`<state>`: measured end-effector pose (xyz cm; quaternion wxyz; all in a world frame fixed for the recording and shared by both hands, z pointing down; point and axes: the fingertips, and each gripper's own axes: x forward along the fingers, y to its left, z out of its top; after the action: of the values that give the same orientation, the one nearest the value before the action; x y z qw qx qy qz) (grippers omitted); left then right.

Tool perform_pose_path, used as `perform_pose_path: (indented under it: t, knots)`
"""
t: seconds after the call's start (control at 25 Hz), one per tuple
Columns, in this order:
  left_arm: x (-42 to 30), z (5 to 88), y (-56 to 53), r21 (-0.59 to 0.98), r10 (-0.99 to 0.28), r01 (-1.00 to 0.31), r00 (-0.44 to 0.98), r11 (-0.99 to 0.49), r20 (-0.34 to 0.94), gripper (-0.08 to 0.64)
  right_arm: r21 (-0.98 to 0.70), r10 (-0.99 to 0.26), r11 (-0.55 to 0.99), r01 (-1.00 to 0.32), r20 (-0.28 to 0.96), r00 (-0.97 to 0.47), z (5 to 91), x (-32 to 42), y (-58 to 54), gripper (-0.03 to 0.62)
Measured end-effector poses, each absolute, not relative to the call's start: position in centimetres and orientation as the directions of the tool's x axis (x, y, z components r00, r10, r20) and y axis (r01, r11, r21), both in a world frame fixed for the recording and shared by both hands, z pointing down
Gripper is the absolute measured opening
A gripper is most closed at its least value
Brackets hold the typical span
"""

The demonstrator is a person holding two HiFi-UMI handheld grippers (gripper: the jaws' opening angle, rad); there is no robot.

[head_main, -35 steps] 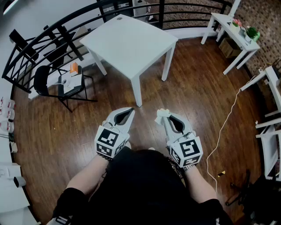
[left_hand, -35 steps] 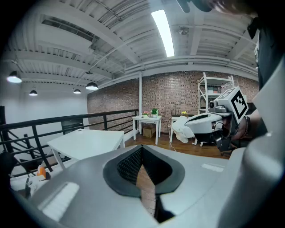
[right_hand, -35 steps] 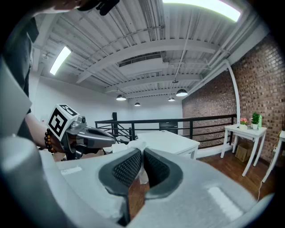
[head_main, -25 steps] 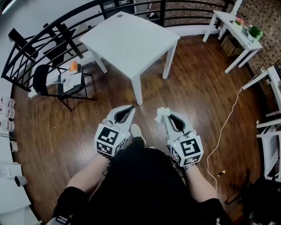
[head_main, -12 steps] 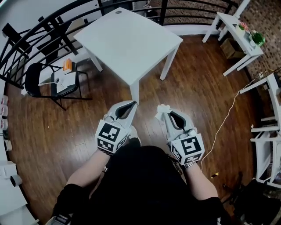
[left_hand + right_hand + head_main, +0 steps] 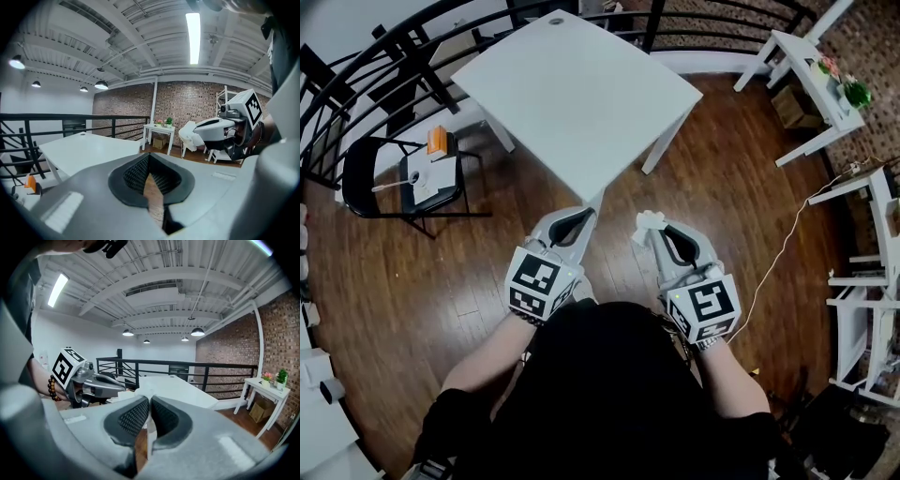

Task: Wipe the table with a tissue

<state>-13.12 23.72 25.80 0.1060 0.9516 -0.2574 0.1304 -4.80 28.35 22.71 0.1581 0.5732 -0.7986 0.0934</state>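
Tissue in R claw tips, nr table corner.

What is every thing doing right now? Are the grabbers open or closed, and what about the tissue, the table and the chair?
left gripper: shut, nothing in it.
right gripper: shut on the tissue.
tissue: bunched up, pinched at the jaw tips, held in the air.
white table: top bare, no gripper touching it.
black chair: small things lying on its seat.
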Motion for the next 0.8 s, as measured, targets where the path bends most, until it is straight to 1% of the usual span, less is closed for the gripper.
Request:
perform_pose_path:
  t: [0.32,0.8]
  knots:
    - [-13.9,25.3,19.4,0.146,-0.458,-0.514,0.838,-0.846,0.297,0.011,0.055,-0.877,0.347,-0.936,0.372,-0.303,22.7,-6.5,23.9,0.009]
    - [-14.0,25.9,15.4,0.136,-0.467,-0.525,0.828,-0.84,0.312,0.011,0.054,-0.874,0.355,-0.933,0.374,-0.311,23.4,-5.6,18.8,0.009]
